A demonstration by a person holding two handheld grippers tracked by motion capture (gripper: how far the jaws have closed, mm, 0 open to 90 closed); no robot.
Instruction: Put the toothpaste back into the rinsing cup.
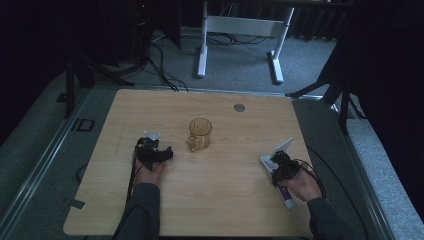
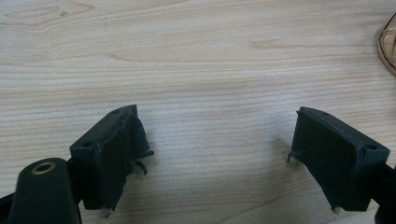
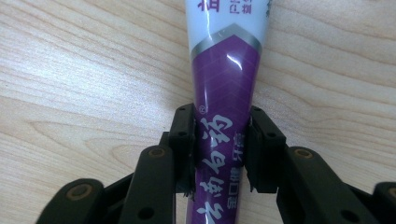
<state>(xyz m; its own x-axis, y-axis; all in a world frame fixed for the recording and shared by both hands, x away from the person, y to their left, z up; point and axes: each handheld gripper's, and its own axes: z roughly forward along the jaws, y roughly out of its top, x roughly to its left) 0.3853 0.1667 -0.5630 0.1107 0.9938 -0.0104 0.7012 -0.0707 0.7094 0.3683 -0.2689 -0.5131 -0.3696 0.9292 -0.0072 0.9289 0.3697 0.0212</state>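
A purple and white toothpaste tube (image 3: 224, 88) lies on the wooden table (image 1: 225, 200), and my right gripper (image 3: 219, 149) is shut on its purple part. In the high view the tube (image 1: 286, 198) lies at the table's right with the right gripper (image 1: 281, 165) over it. An amber glass mug (image 1: 200, 133) stands upright at the table's middle. My left gripper (image 1: 156, 152) rests to the left of the mug. The left gripper (image 2: 217, 154) stands open over bare wood, jaws wide apart, and the mug's rim (image 2: 387, 46) peeks in at the right edge.
A round grommet (image 1: 239, 107) sits in the table near its far edge. Beyond the table stand a white desk frame (image 1: 240, 35) and cables on grey carpet. Black stand legs (image 1: 82, 70) flank the far corners.
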